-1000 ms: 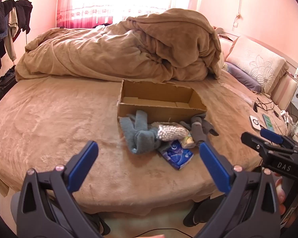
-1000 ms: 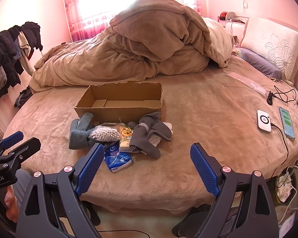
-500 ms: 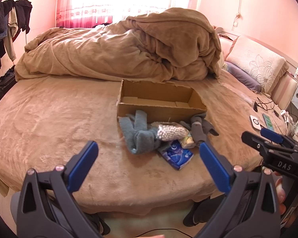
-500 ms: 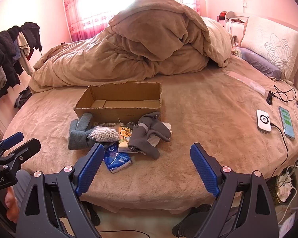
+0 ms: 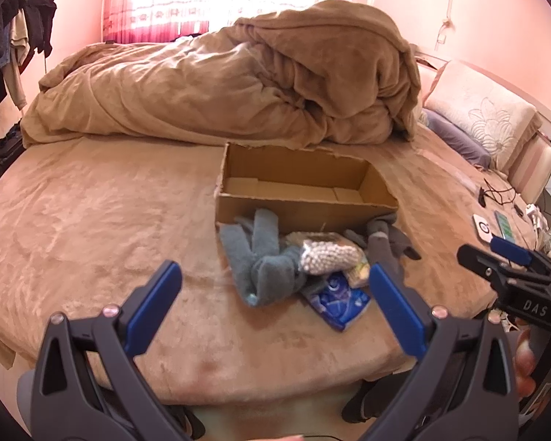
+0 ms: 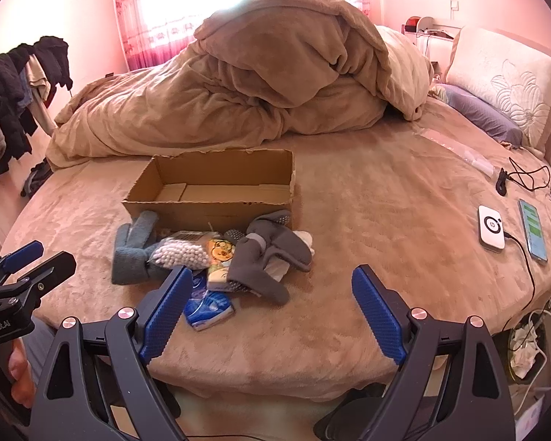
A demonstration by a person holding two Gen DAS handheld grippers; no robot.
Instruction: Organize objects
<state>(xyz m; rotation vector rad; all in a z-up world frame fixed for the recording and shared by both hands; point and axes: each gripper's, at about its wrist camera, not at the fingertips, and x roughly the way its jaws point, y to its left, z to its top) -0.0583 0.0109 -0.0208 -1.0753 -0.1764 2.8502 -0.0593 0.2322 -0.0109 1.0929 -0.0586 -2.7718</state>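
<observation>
An open, empty cardboard box [image 5: 305, 187] [image 6: 209, 187] sits on the brown bed. In front of it lies a pile: blue-grey gloves [image 5: 260, 257] [image 6: 134, 248], a bag of white beads [image 5: 328, 255] [image 6: 182, 255], a blue tissue pack [image 5: 339, 299] [image 6: 207, 307], a yellow cartoon packet [image 6: 220, 253] and dark grey gloves [image 6: 272, 257] [image 5: 385, 239]. My left gripper [image 5: 273, 294] is open and empty, held just short of the pile. My right gripper [image 6: 270, 290] is open and empty, near the bed's front edge, to the right of the pile.
A heaped brown duvet [image 5: 238, 73] [image 6: 257, 84] fills the back of the bed. Pillows [image 6: 507, 81] lie at right. A white power bank [image 6: 491, 229], a phone [image 6: 532, 229] and cables rest on the right side. Clothes [image 6: 14, 88] hang at left.
Both grippers have moved slightly forward towards the pile. Both stay open. Nothing on the bed has moved.
</observation>
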